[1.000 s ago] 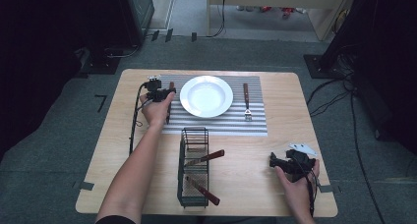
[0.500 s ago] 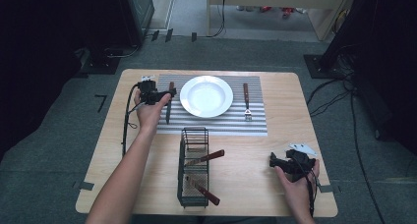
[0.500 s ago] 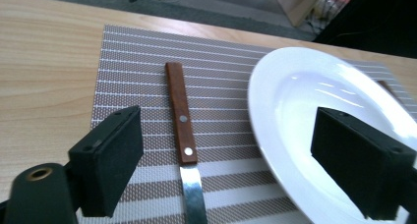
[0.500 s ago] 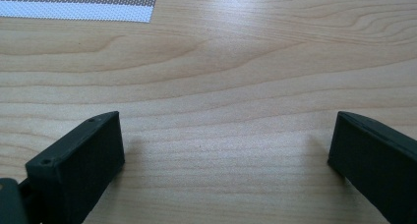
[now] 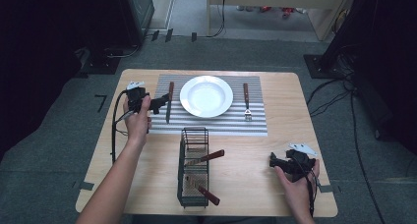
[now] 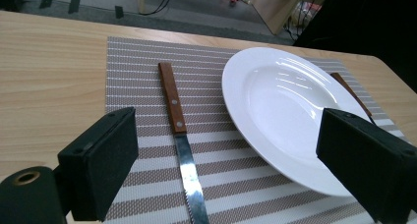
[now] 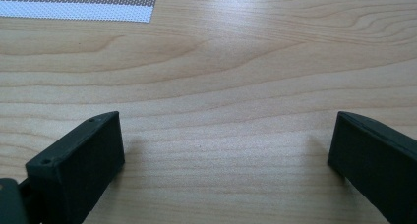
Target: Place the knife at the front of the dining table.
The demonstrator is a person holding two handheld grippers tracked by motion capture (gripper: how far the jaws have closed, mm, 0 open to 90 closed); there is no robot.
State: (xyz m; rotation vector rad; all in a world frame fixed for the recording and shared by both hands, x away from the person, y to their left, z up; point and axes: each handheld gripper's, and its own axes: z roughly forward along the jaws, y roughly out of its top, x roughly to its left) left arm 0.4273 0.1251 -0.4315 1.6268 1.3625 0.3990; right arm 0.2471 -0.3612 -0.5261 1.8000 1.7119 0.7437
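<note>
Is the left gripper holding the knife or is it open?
Open. The left gripper jaws have just been opening and stand wide apart; the knife lies flat on the placemat beside the plate, untouched by either pad.

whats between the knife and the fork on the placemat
The white plate sits between the knife and the fork, on the striped placemat, seen in the high view.

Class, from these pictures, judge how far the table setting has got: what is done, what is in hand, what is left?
Done: the knife lies on the placemat left of the plate, the fork to its right. In hand: nothing; the left hand-held gripper has just been opening, with nothing between its jaws; the right hand-held gripper rests open on the table. Left: probably the two wooden-handled pieces in the wire caddy.
</note>
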